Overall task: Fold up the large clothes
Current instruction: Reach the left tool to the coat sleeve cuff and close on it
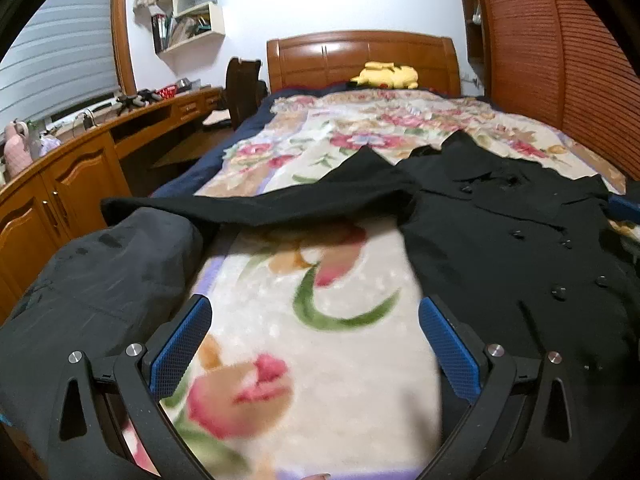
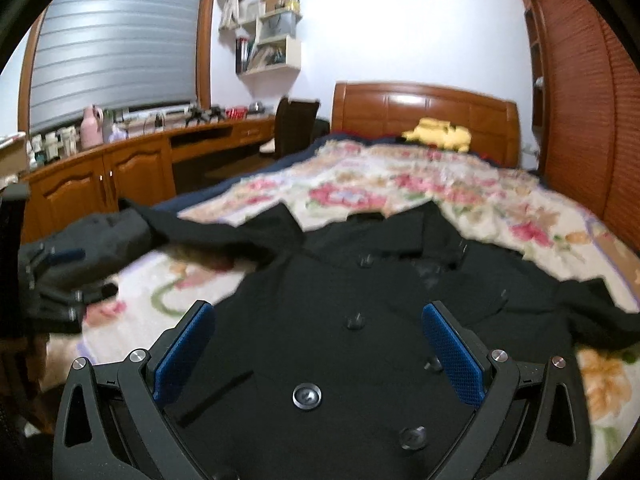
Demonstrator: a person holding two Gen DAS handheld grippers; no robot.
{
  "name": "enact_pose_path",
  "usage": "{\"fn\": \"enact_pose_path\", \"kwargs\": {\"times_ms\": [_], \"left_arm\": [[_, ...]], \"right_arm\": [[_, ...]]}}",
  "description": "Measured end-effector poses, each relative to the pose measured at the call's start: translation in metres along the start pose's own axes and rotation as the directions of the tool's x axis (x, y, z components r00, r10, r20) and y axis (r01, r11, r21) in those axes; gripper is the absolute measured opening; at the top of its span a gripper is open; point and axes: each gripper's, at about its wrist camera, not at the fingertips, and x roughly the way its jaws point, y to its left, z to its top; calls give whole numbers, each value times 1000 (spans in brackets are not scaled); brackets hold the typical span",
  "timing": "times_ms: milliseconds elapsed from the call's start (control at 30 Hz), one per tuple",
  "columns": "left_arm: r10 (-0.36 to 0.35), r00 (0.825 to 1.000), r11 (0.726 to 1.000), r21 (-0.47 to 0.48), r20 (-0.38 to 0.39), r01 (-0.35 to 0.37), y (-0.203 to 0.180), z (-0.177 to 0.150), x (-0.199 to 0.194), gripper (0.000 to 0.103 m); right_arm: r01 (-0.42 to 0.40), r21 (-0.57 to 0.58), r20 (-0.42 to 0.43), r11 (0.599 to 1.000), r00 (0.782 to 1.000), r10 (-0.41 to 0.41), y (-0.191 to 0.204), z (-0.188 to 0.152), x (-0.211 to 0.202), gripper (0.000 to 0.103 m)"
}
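A black double-breasted coat [image 1: 500,232] lies spread front-up on the floral blanket [image 1: 312,320]. Its sleeve [image 1: 256,202] stretches out to the left. My left gripper [image 1: 316,316] is open and empty, hovering over bare blanket just left of the coat body and below the sleeve. In the right wrist view the coat [image 2: 340,344] fills the foreground with its buttons showing. My right gripper [image 2: 318,320] is open and empty, right above the coat's front. The left gripper [image 2: 56,276] shows at the far left there.
A dark grey garment [image 1: 100,280] is heaped at the bed's left edge. A yellow plush toy [image 1: 386,75] lies by the wooden headboard [image 1: 360,56]. A wooden desk with cabinets [image 1: 80,168] runs along the left; a slatted wardrobe [image 1: 560,60] stands on the right.
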Motion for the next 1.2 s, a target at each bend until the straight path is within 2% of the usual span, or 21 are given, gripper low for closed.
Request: {"fn": "enact_pose_path", "kwargs": {"times_ms": [167,367,433,500,567,700,800,967,1033,1133,1167,1200], "left_arm": [[-14,999,1000,-18,-37,14,17,17,28,103],[-56,996,991,-122,-72,47,48,41,65,103],[-46,994,986,-162,-97,29,59,46,79,96],[-69,991,977,-207,-115,44,70,49,93,84],[-69,989,972,-234,-127,38,79,53,104,79],[-48,988,962,-273,-148,6,90,61,122,78],[-76,983,947,-319,-168,19,98,64,137,74],[-82,980,932,-363,-183,11,103,70,158,73],[-81,979,929,-370,-186,7,106,72,166,66],[-63,978,931,-365,-197,-13,109,74,173,40],[-64,978,933,-361,-198,-12,109,75,175,16],[-64,977,936,-352,-205,-13,109,75,177,8]], "right_arm": [[-24,11,-56,1000,998,25,-19,-12,16,103],[-32,-1,-60,999,998,32,-28,-9,18,103],[-29,-14,-58,999,998,28,-22,-4,19,103],[-25,-20,-59,999,998,24,-5,-3,16,103],[-24,-30,-72,999,997,22,7,2,25,103],[-24,-33,-84,999,996,22,10,3,29,103],[-21,-42,-94,999,995,17,13,2,30,103],[-25,-53,-109,998,994,19,14,2,33,103],[-31,-48,-114,998,993,25,13,3,33,103],[-34,-43,-122,998,992,29,12,3,35,103],[-35,-43,-124,998,992,30,12,3,35,103],[-36,-42,-125,998,992,30,12,3,35,103]]}}
